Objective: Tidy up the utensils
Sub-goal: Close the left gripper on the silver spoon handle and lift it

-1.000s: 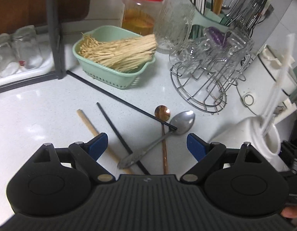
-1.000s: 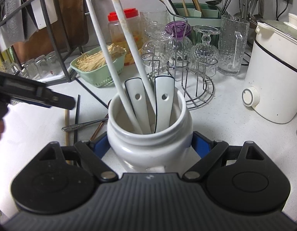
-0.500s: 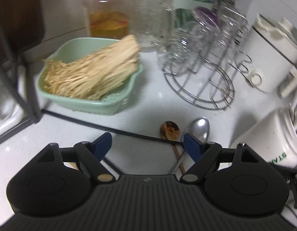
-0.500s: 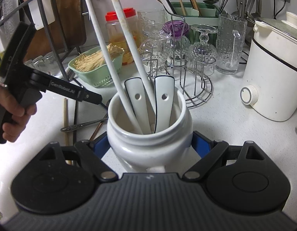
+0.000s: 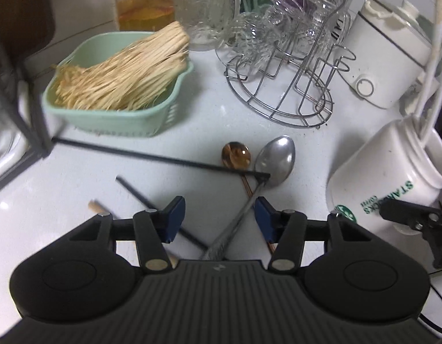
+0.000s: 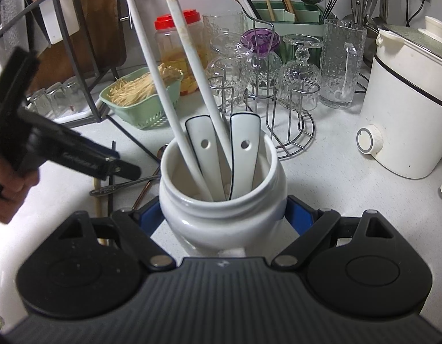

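While the right gripper (image 6: 223,218) clamps its blue pads on the white jar (image 6: 222,200), steadying it as the drop-off at four o'clock of the pile, the loose utensils lie crossed on the counter (image 5: 192,132); the left gripper (image 5: 219,210), pitched down, fingers apart, straddles the steel spoon (image 5: 274,157), the copper spoon (image 5: 236,156) at its nine o'clock

Dim, cool indoor light, strong fisheye bending.
I see motion blur across my left view; soft glare on the counter (image 5: 209,109).
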